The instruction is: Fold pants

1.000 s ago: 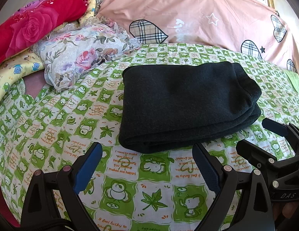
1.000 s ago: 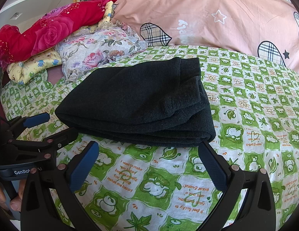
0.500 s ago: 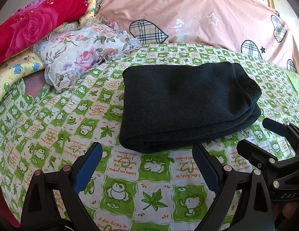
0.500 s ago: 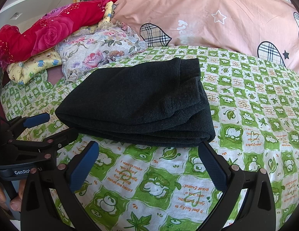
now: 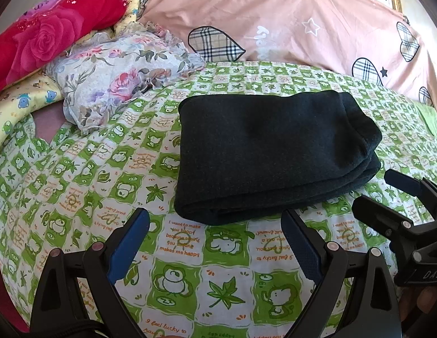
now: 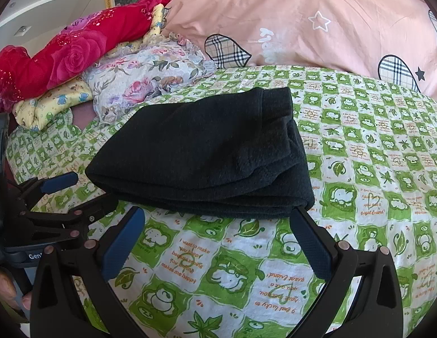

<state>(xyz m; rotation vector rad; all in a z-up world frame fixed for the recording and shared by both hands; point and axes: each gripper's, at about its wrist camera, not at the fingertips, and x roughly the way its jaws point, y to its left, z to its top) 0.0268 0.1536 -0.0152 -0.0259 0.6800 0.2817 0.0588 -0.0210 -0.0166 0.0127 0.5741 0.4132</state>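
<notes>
The dark pants (image 5: 269, 152) lie folded into a thick rectangle on the green-and-white frog-print sheet (image 5: 190, 256); they also show in the right wrist view (image 6: 207, 155). My left gripper (image 5: 215, 233) is open and empty, just short of the fold's near edge. My right gripper (image 6: 218, 233) is open and empty, just short of the stack's near edge. Each gripper shows in the other's view: the right gripper (image 5: 393, 194) at the pants' right, the left gripper (image 6: 83, 191) at their left.
A floral pillow (image 5: 120, 79), a yellow cartoon pillow (image 5: 18, 107) and a red rose blanket (image 5: 49, 33) are piled at the back left. A pink quilt with plaid hearts (image 5: 289, 19) lies along the back of the bed.
</notes>
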